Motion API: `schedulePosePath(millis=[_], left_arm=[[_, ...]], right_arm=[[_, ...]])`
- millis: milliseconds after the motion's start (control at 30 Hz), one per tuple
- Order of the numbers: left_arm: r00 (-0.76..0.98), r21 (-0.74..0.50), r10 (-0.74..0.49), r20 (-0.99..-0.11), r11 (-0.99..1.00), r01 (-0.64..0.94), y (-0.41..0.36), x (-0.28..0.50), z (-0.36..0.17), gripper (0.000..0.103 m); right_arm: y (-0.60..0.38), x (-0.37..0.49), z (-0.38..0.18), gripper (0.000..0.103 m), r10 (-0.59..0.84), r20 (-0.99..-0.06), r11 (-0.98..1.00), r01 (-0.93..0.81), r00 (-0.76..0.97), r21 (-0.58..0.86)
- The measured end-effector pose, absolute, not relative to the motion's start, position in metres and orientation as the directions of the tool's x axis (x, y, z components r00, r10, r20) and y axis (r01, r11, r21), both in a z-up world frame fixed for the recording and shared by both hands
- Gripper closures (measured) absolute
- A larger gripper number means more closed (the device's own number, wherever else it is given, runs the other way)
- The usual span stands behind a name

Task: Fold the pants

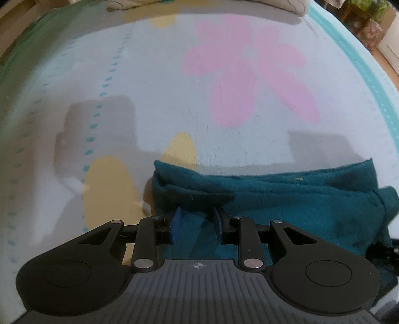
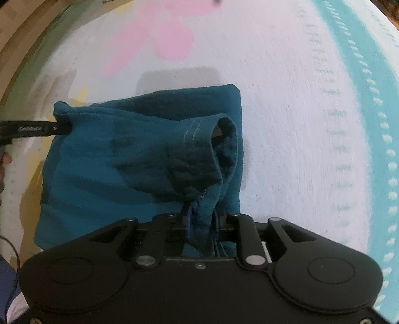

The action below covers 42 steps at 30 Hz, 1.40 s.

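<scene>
The teal pants (image 1: 299, 199) lie folded into a thick packet on a white bedspread (image 1: 162, 87). In the left wrist view my left gripper (image 1: 197, 216) points down at the packet's left end, and its blue pads (image 1: 175, 224) are closed on a fold of teal cloth. In the right wrist view the pants (image 2: 124, 169) fill the middle. My right gripper (image 2: 202, 216) is shut on a bunched, stitched hem that rises in a ridge from the right edge. The left gripper's black finger (image 2: 37, 129) pinches the packet's far left corner there.
The bedspread carries a pink flower (image 1: 249, 82), yellow patches (image 1: 107, 189) and a teal border (image 2: 361, 74). A cream bundle (image 1: 129, 3) lies at the far edge. A wooden frame (image 2: 15, 37) runs on the left, and a person's hand (image 2: 5, 159) shows at that edge.
</scene>
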<state>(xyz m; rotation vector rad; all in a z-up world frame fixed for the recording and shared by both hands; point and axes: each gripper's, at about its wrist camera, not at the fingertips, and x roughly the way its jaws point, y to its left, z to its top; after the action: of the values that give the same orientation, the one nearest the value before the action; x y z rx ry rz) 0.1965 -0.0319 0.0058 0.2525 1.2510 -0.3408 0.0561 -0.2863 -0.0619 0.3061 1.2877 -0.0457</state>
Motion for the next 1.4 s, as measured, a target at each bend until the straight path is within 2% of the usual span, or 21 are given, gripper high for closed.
schedulePosePath(millis=[133,300,500,567,667,767,833,933,1000,1033,1067,1200,1400], left_arm=[[0.255,-0.05,-0.154,-0.955,0.927,0.371,-0.026,0.211,0.003,0.076],[0.184,-0.138,-0.213,-0.96,0.926,0.353,-0.015,0.224,0.0,0.076],[0.125,-0.188,-0.244,-0.962,0.919,0.346,-0.011,0.236,-0.003,0.076],[0.121,-0.199,-0.252,-0.96,0.919,0.341,-0.009,0.237,-0.004,0.076],[0.118,-0.212,-0.263,-0.958,0.92,0.33,-0.008,0.238,-0.005,0.076],[0.106,-0.231,-0.276,-0.955,0.921,0.313,-0.003,0.244,-0.008,0.076],[0.098,-0.241,-0.282,-0.954,0.922,0.302,0.0,0.246,-0.008,0.075],[0.091,-0.239,-0.278,-0.956,0.923,0.302,0.001,0.246,-0.007,0.075],[0.089,-0.233,-0.273,-0.958,0.921,0.311,0.0,0.245,-0.005,0.075],[0.087,-0.232,-0.271,-0.958,0.921,0.313,0.001,0.245,-0.003,0.075],[0.087,-0.233,-0.271,-0.959,0.922,0.309,0.001,0.245,-0.002,0.075],[0.105,-0.228,-0.265,-0.959,0.935,0.271,0.008,0.243,0.009,0.075],[0.203,-0.189,-0.23,-0.952,0.961,0.202,0.04,0.239,0.037,0.076]], right_arm=[[-0.28,0.057,-0.063,0.065,0.113,-0.953,0.963,0.205,0.282,0.175],[-0.269,0.049,-0.043,0.063,0.055,-0.935,0.971,0.198,0.35,0.131],[-0.223,0.035,-0.012,0.061,-0.086,-0.882,0.992,0.12,0.463,-0.034],[-0.213,0.034,-0.014,0.052,-0.166,-0.866,0.986,0.096,0.472,-0.137],[-0.217,0.043,-0.026,0.051,-0.263,-0.867,0.964,0.097,0.424,-0.246],[-0.237,0.046,-0.039,0.051,-0.262,-0.903,0.962,0.169,0.342,-0.215],[-0.243,0.042,-0.03,0.051,-0.274,-0.891,0.956,0.2,0.361,-0.213],[-0.235,0.035,-0.009,0.05,-0.186,-0.863,0.98,0.148,0.47,-0.131],[-0.221,0.031,-0.001,0.052,-0.037,-0.841,0.999,0.038,0.539,-0.02],[-0.213,0.033,0.0,0.056,0.035,-0.833,0.999,-0.012,0.553,0.035],[-0.203,0.035,-0.002,0.063,0.099,-0.825,0.995,-0.052,0.556,0.085],[-0.159,0.047,-0.022,0.075,0.291,-0.804,0.957,-0.176,0.518,0.233],[-0.106,0.06,-0.05,0.076,0.431,-0.768,0.897,-0.313,0.474,0.311]])
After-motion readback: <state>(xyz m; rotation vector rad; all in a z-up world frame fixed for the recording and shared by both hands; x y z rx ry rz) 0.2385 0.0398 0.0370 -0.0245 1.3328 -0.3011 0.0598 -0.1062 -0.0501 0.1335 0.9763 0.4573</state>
